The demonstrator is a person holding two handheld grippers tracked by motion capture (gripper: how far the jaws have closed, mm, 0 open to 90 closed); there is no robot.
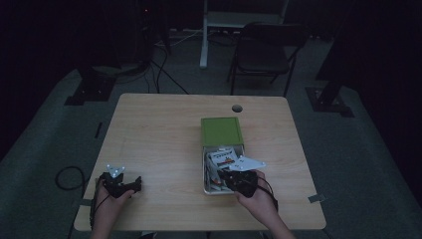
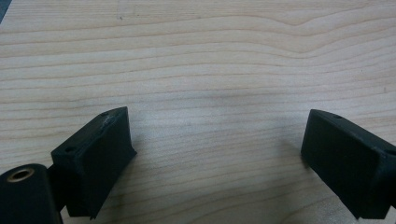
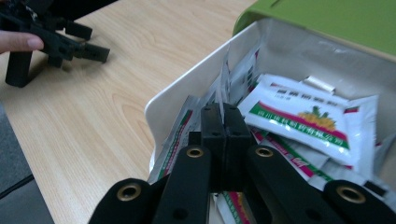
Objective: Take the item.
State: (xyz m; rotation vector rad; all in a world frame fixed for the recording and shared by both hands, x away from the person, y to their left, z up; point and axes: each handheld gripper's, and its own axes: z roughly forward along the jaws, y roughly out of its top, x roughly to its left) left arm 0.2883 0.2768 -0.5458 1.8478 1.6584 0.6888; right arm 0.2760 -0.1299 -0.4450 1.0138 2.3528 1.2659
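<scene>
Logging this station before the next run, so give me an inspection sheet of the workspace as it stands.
Surface: light wooden table, with a round grommet hole near the far edge.
Job's things: white box with its green lid slid back, full of sachets.
Clutter: nothing seen.
Grippers: right gripper shut on a sachet edge inside the box; left gripper open over bare wood.
Cables: black cable looped on the floor at the left.
Surroundings: dark room, folding chair, grey floor.
</scene>
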